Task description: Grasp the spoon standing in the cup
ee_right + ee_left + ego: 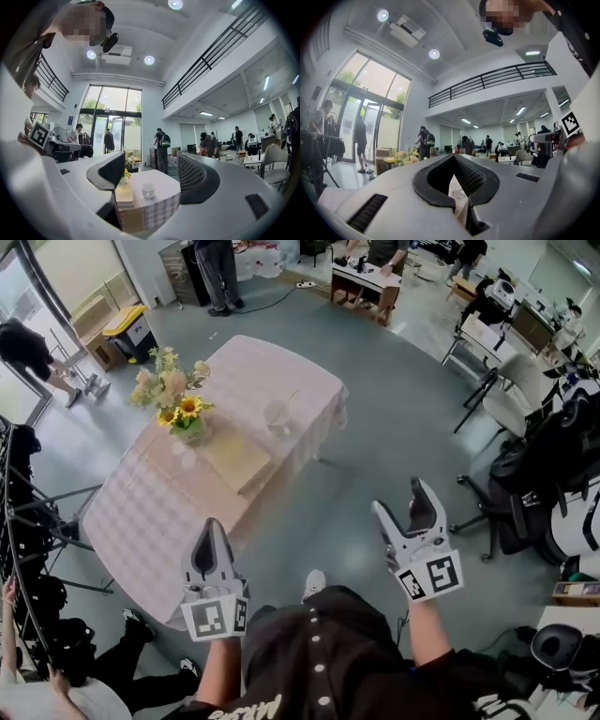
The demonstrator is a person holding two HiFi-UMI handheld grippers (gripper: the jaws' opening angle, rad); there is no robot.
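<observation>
Approaching looks to be the step in hand: both grippers hang well short of the cup (277, 414). The left gripper (212, 523) has its jaws closed tip to tip and empty. The right gripper (400, 496) has its jaws wide, with nothing between them. The spoon (292, 400) leans in the cup, handle up and to the right. Next, I judge, open jaws must reach the cup and close on that handle. On the checked desk (141, 512), flowers (173, 395) and a flat book (234, 457) sit left of the cup. Grey floor (394, 418) and office chairs (506, 409) lie to its right.
</observation>
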